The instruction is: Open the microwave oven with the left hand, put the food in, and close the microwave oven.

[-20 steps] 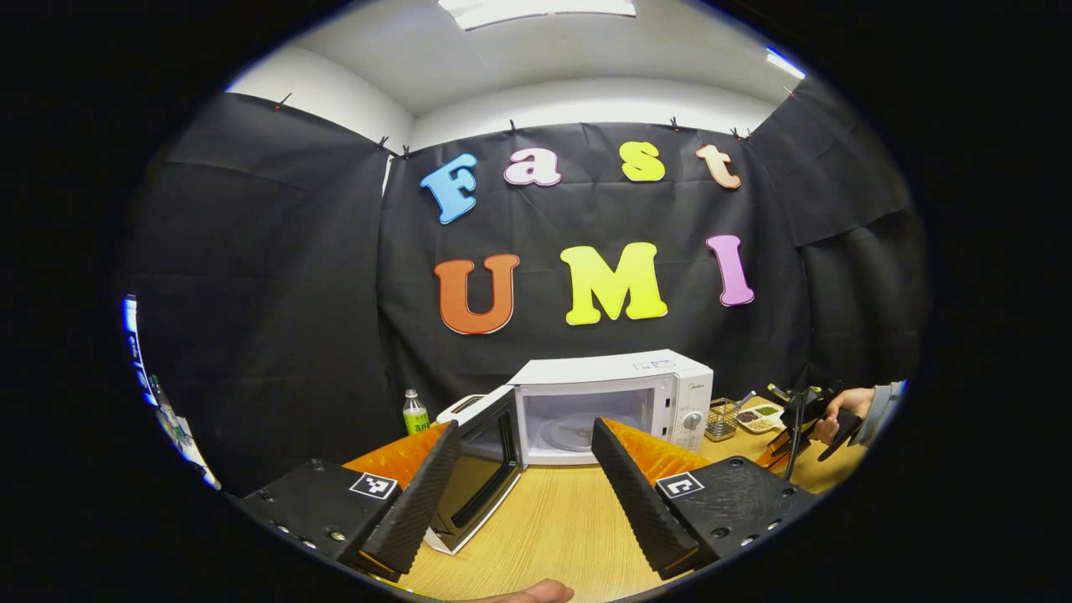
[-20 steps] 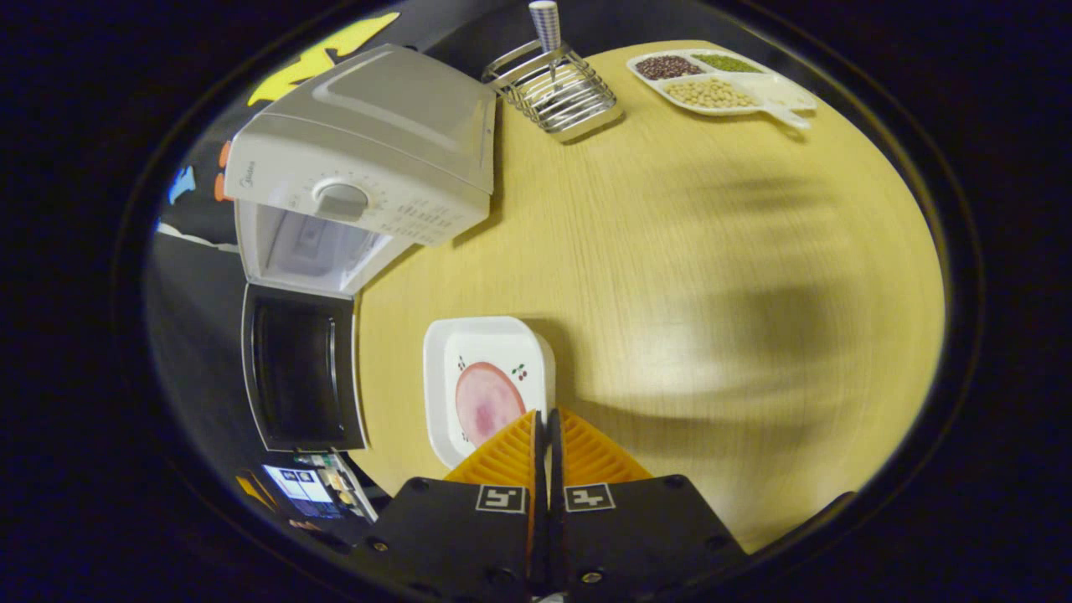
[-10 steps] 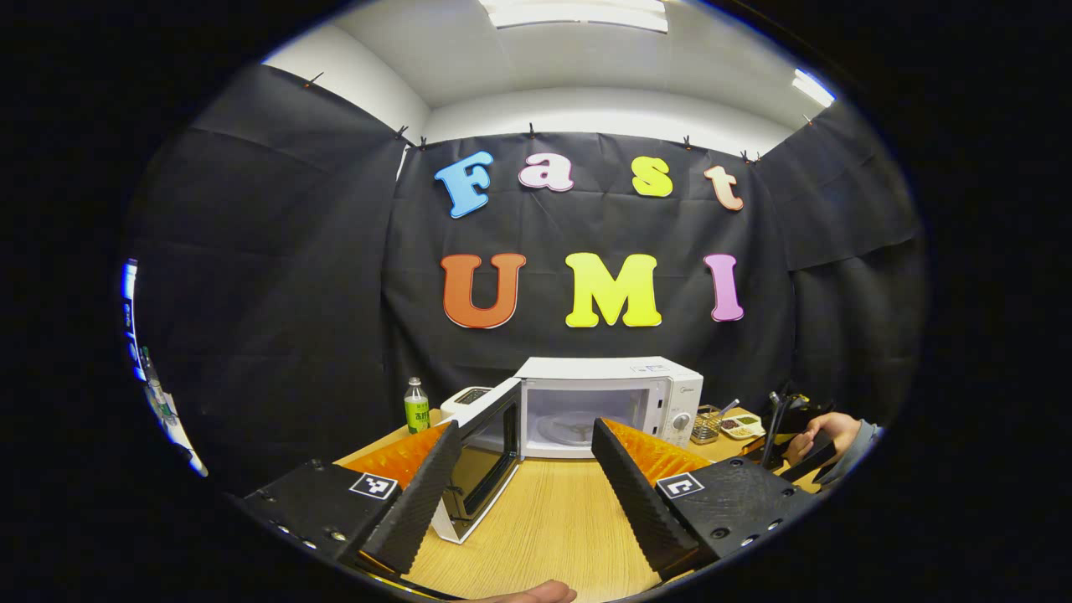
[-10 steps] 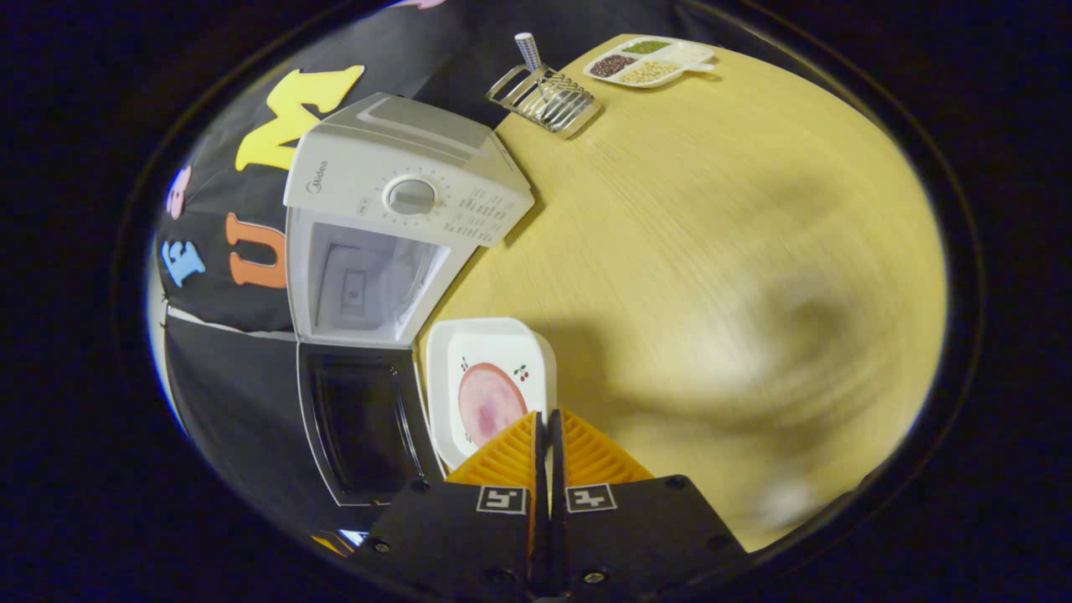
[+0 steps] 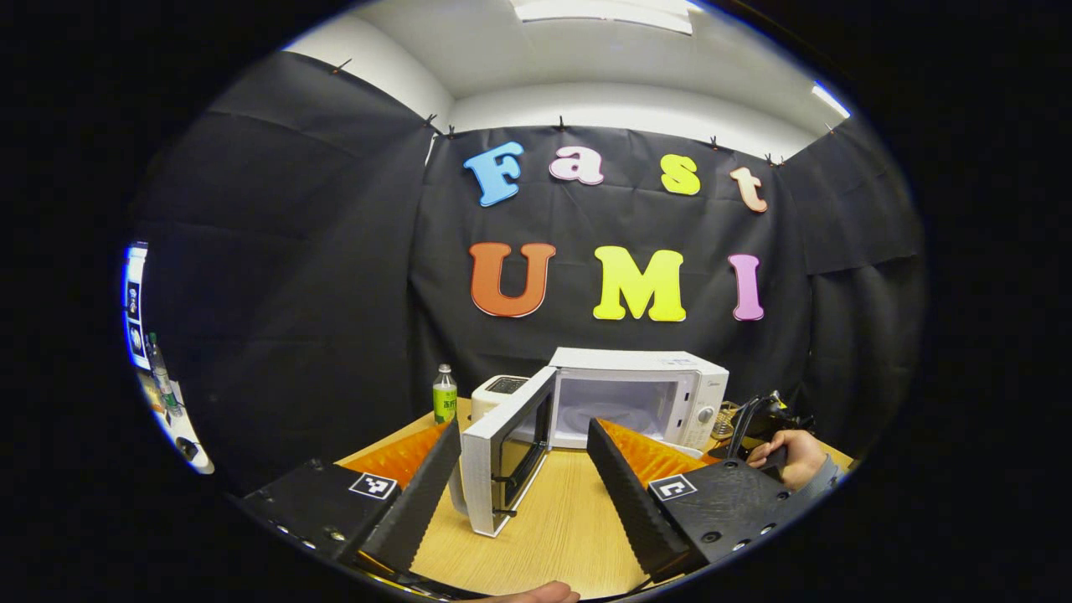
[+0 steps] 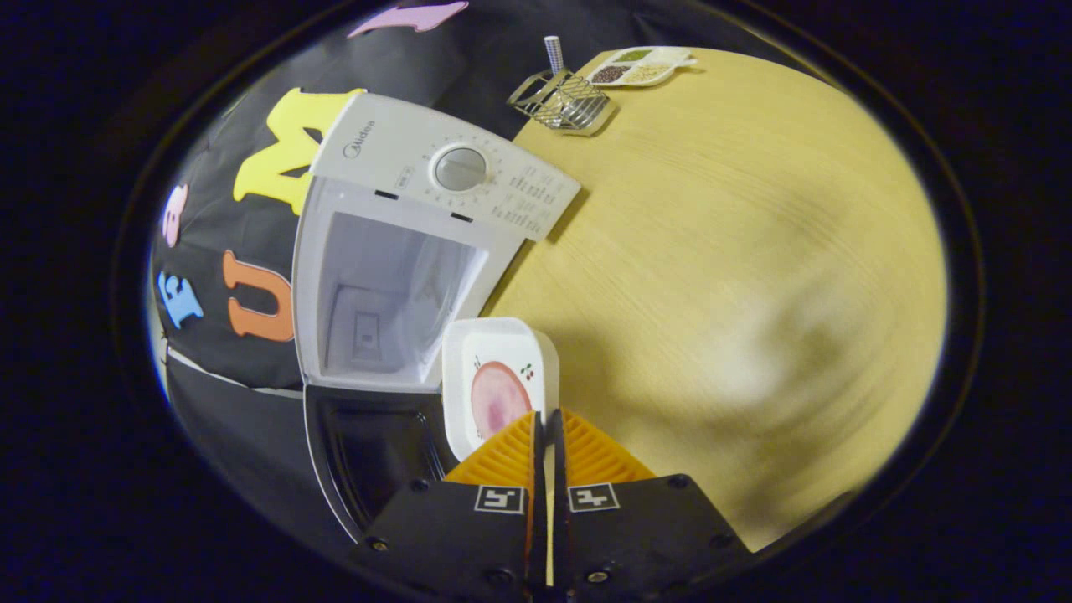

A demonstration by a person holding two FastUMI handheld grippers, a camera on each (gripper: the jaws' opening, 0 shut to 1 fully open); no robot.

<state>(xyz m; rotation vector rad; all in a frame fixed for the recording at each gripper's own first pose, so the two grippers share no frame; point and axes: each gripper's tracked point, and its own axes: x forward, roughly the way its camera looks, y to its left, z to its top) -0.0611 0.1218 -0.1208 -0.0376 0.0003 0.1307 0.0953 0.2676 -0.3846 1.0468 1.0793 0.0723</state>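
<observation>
The white microwave (image 5: pixel 641 389) stands on the wooden table (image 5: pixel 557 536) with its door (image 5: pixel 502 456) swung wide open to the left. My left gripper (image 5: pixel 523 431) is open and empty, held back from the door. In the right gripper view, the microwave (image 6: pixel 452 180) shows its open cavity (image 6: pixel 381 293) and its dark door (image 6: pixel 368 456) below it. My right gripper (image 6: pixel 547 416) is shut on the rim of a white square plate (image 6: pixel 494 381) with pink food, held just in front of the cavity. A hand (image 5: pixel 783 452) holds that gripper at the right.
A green bottle (image 5: pixel 445 394) and a white toaster (image 5: pixel 501 387) stand left of the microwave. A wire rack (image 6: pixel 565 105) and a divided tray of beans (image 6: pixel 641 65) sit at the table's far end. Bare tabletop (image 6: pixel 737 276) spreads beside the plate.
My right gripper has carried the plate closer to the microwave's open cavity. The left gripper has shifted left and back, so the door now appears more edge-on.
</observation>
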